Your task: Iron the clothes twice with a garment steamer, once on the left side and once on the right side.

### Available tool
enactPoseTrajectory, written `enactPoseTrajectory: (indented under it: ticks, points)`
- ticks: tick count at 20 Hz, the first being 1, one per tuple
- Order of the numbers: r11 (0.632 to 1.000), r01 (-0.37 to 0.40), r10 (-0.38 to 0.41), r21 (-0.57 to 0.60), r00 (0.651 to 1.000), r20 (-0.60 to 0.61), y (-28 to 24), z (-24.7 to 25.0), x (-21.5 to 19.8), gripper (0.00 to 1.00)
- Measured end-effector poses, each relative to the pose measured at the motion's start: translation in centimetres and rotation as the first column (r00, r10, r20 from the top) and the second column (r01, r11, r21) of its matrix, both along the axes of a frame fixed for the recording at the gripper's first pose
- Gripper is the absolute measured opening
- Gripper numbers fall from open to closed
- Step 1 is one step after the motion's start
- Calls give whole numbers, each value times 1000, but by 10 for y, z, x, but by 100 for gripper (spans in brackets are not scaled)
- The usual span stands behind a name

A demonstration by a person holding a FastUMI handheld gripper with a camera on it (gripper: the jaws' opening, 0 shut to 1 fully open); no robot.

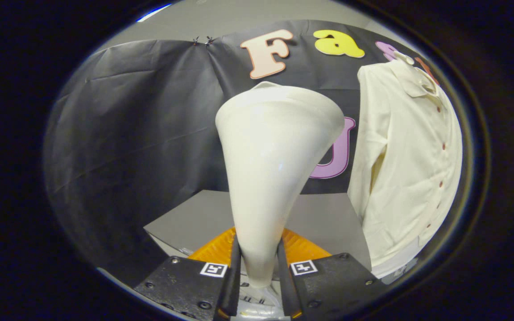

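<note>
Cream-white plastic, glossy: that is the garment steamer (275,178), and you have it held in the gripper (259,267). Its narrow handle end sits between the two fingers (232,276), one finger pressing on each side, so the gripper is narrowed down and clamped on the handle. From there the body rises toward 12 o'clock and flares out into a broad rounded head, which stands upright with perhaps a slight lean. The working face of the head is turned away from you; you cannot tell what it looks like from here.

The shirt (406,169) hangs at about 2 to 3 o'clock from the steamer head. It is cream, long-sleeved, with a collar at the top and a row of small dark-red buttons (441,183) running down its front. The near sleeve (373,147) hangs straight down along the side facing the steamer. Steamer head and shirt are apart: a strip of the wall shows between them. What the shirt hangs from cannot be made out.

Below, at 6 o'clock, a grey tabletop (324,223) lies beyond the fingers, reaching back to the wall. An orange ribbed part (214,249) shows on both sides of the handle, just ahead of the fingers. Each finger mount carries a small square black-and-white marker (213,269).

Behind everything, black cloth (141,133) forms the booth wall from 9 o'clock round to 1 o'clock, creased, with a paler grey surface (248,18) above its upper edge.
</note>
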State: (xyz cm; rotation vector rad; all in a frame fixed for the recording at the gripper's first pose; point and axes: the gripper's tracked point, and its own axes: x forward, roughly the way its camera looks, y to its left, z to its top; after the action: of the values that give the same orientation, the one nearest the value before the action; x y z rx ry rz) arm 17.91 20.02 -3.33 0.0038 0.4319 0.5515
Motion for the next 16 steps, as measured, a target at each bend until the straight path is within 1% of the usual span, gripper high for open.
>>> enactPoseTrajectory:
  ticks: [2, 4, 5, 6, 7, 12, 13, 16]
  points:
    - [1000, -9, 8, 17, 1000, 26, 0, 3, -1, 37]
    - [993, -39, 26, 108, 993, 117, 0, 31, -11, 37]
    - [988, -52, 32, 145, 990, 138, -1, 43, -17, 37]
    - [985, -50, 25, 163, 988, 154, -7, 55, -21, 37]
    - [987, -39, 14, 155, 987, 161, -17, 61, -21, 37]
    - [994, 68, -86, 86, 972, 221, -75, 93, -14, 37]
    - [992, 98, -114, 83, 968, 225, -89, 97, -9, 37]
    - [975, 188, -211, 123, 953, 219, -127, 107, 5, 37]
